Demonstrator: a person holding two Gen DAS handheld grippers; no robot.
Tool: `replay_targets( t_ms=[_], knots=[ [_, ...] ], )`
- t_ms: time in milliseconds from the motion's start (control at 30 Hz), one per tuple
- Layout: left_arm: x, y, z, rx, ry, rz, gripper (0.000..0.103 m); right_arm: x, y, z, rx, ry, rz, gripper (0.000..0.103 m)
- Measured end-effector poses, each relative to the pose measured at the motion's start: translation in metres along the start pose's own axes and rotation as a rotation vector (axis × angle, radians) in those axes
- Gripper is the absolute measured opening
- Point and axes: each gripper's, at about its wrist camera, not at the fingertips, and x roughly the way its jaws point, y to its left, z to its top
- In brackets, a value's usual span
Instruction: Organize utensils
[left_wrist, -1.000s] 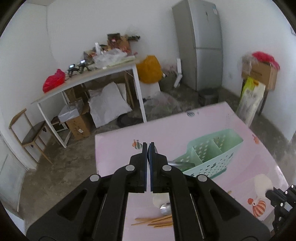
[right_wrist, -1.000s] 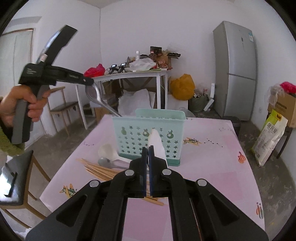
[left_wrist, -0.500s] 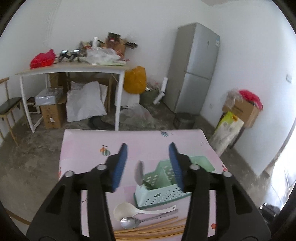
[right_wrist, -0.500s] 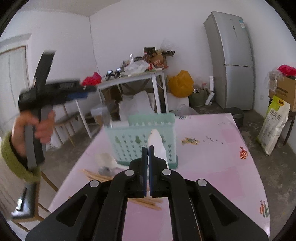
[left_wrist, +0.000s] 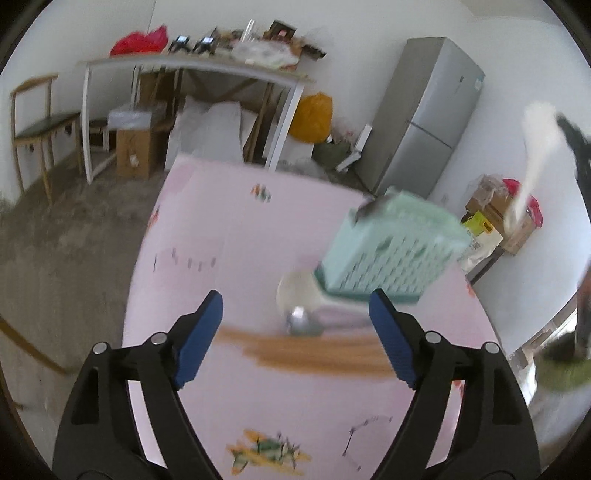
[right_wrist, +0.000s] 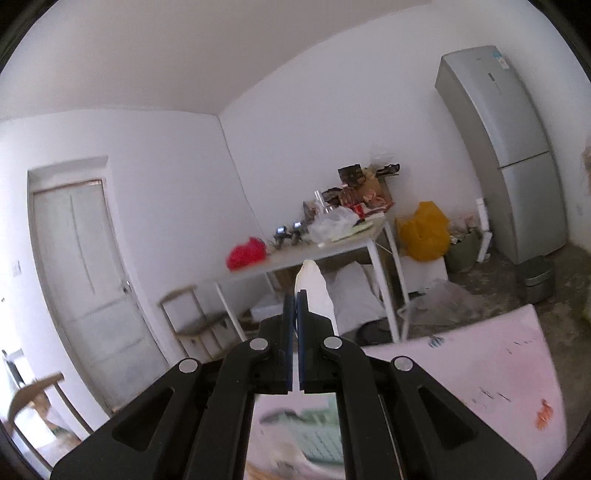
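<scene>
- Two grippers are showing: my left gripper (left_wrist: 295, 339) has just been spreading its jaws, nothing between them, above the chopsticks (left_wrist: 314, 349) and metal spoon (left_wrist: 301, 321)
- My right gripper (right_wrist: 295, 314) is clamping a white spoon (right_wrist: 314, 291)
- The green basket (left_wrist: 391, 247) is standing on the pink table (left_wrist: 221, 236)

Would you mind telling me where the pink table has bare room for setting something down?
The pink table is bare left of the green caddy and on the near side of the chopsticks. It is crowded where the spoons and chopsticks lie beside the caddy.
</scene>
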Motion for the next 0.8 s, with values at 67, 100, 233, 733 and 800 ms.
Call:
replay_targets(
  t_ms=[67,100,233,733,800],
  knots=[
    [0.007,0.010,-0.015,-0.009,0.038,-0.008,0.080,0.023,-0.007,0.003,0.019,0.007,-0.015,0.002],
    [0.009,0.010,-0.021,-0.005,0.051,-0.012,0.080,0.032,-0.011,0.002,0.024,0.014,-0.030,0.002],
    [0.021,0.014,-0.029,0.023,0.094,-0.028,0.083,0.063,-0.031,-0.014,0.061,0.041,-0.093,0.002],
    [0.045,0.001,-0.029,0.160,0.147,-0.023,0.084,0.078,-0.074,-0.103,0.174,0.172,-0.249,0.018],
    [0.042,-0.003,-0.035,0.167,0.143,-0.013,0.084,0.070,-0.076,-0.105,0.174,0.168,-0.259,0.028]
  ],
)
